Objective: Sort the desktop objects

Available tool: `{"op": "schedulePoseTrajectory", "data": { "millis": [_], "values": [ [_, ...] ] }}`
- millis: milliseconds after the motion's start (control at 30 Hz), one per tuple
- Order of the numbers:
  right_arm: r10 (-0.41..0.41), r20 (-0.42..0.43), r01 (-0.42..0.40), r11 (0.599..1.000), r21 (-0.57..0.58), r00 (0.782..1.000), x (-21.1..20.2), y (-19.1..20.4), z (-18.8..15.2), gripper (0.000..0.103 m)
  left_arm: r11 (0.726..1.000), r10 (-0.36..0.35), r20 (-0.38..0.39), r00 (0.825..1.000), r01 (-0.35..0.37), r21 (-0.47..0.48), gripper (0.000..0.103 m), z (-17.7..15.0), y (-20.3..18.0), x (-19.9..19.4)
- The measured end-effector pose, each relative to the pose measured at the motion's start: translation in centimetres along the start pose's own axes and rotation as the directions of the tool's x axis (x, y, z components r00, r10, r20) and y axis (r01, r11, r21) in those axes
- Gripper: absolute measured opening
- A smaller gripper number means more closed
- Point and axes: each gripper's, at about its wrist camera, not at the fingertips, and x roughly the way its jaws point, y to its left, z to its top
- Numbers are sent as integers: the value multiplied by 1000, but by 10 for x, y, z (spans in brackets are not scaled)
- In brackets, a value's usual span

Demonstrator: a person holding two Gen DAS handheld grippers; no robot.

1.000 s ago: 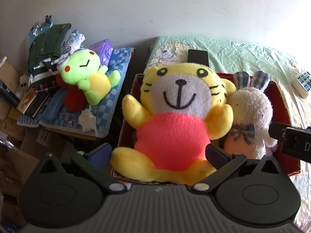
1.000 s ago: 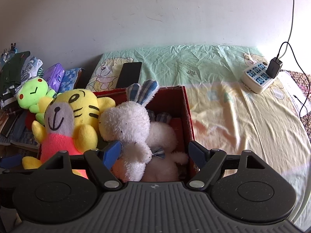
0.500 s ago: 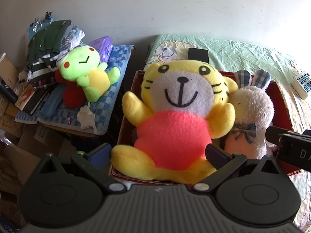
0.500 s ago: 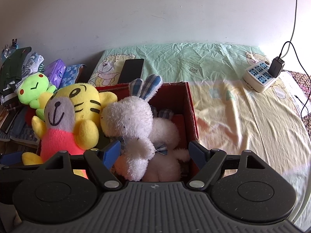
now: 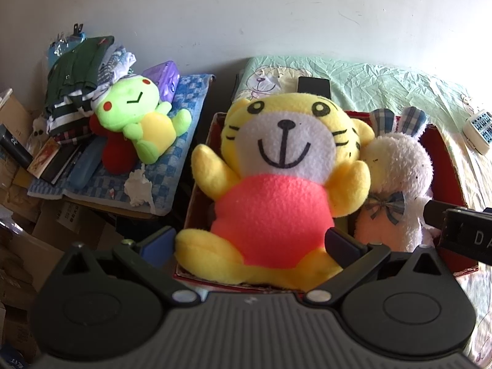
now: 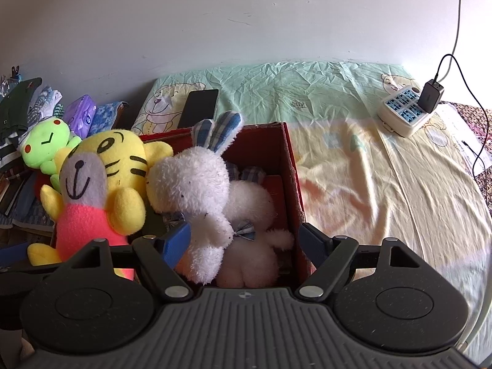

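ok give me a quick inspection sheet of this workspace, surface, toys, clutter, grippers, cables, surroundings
surface: wrinkled bear-print sheet, green at the back, yellow nearer.
job's things: red box holds a yellow tiger plush and two white rabbit plushes, one leaning over the other; a green frog plush lies outside on the blue checked cloth.
clutter: black phone behind the box; folded clothes, books and a crumpled tissue by the frog.
grippers: left gripper open, tiger between its jaws, pads apart from it; right gripper open over the rabbits.
cables: charger cable runs from the power strip.
surroundings: plain white wall; cardboard boxes lower left.
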Motion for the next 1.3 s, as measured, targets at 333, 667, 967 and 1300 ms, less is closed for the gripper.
{"op": "schedulePoseTrajectory", "data": {
  "millis": [333,667,967,1300],
  "values": [
    [-1,5,0,1000,9,1000,-3,-1,-1,80,1000,-15,16,1000,15,9,102,-1,0,-7],
    [15,13,-16,999,40,1000,-10,-8,2,80,999,-46,8,999,46,15,102,0,-3,-12],
    [33,-1,-33,997,66,999,-9,-12,-1,80,999,-36,7,999,36,28,102,-2,-8,-11],
    [47,-2,-47,998,43,999,-10,-8,-1,80,999,-48,-3,999,48,22,102,-3,-6,-8]
  ]
}}
